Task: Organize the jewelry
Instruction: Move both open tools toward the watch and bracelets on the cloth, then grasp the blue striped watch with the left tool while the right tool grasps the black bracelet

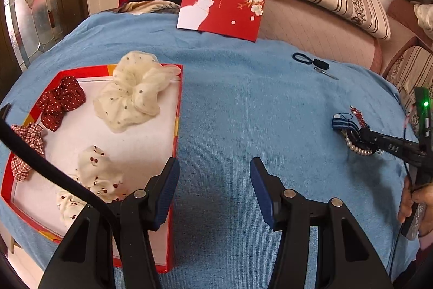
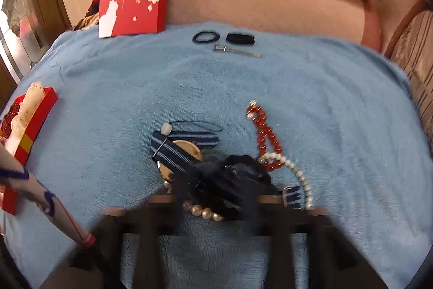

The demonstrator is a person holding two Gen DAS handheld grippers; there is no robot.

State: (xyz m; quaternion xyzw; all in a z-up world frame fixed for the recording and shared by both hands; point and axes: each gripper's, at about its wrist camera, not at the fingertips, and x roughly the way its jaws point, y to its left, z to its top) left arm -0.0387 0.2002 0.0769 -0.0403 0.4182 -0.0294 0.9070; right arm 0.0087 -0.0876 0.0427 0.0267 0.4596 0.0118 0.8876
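Left gripper (image 1: 214, 182): jaws apart, empty, over blue towel (image 1: 243, 104) | Right gripper (image 2: 216, 197): blurred, closed among jewelry pile (image 2: 189, 151); held item unclear

Blue towel (image 1: 230, 104), red-and-white box (image 1: 177, 110), cream dotted scrunchie (image 1: 130, 94), navy-striped ribbon (image 2: 173, 151), orange-red bead bracelet (image 2: 266, 134).

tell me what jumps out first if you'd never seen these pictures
The red tray on the left of the blue towel, holding fabric scrunchies, the big cream dotted scrunchie spilling over its far rim. Next, the red box lid with a white cat and blossoms, propped at the towel's far edge. On the right, the right gripper sits in a tangle of jewelry: a striped blue band, a pearl strand and red beads.
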